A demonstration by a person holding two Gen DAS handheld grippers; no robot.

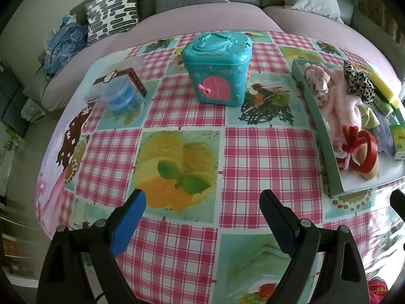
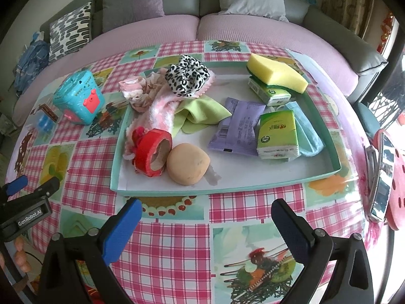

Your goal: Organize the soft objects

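A teal-rimmed tray (image 2: 227, 190) holds soft items: a leopard scrunchie (image 2: 187, 77), pink fluffy cloth (image 2: 162, 112), green cloth (image 2: 202, 114), yellow sponge (image 2: 276, 74), tissue packs (image 2: 277, 134), a purple packet (image 2: 238, 126), a beige squishy bun (image 2: 187, 163) and a red tape roll (image 2: 152, 152). The tray also shows in the left wrist view (image 1: 334, 162) at the right. A teal lidded box (image 1: 217, 68) stands mid-table, also in the right wrist view (image 2: 78, 98). My left gripper (image 1: 202, 202) is open and empty over the tablecloth. My right gripper (image 2: 206, 212) is open and empty just before the tray's near rim.
A clear box with blue rounds (image 1: 119, 91) sits left of the teal box. A phone on a red perforated mat (image 2: 382, 172) lies at the table's right edge. A sofa with cushions (image 2: 177, 22) runs behind the table.
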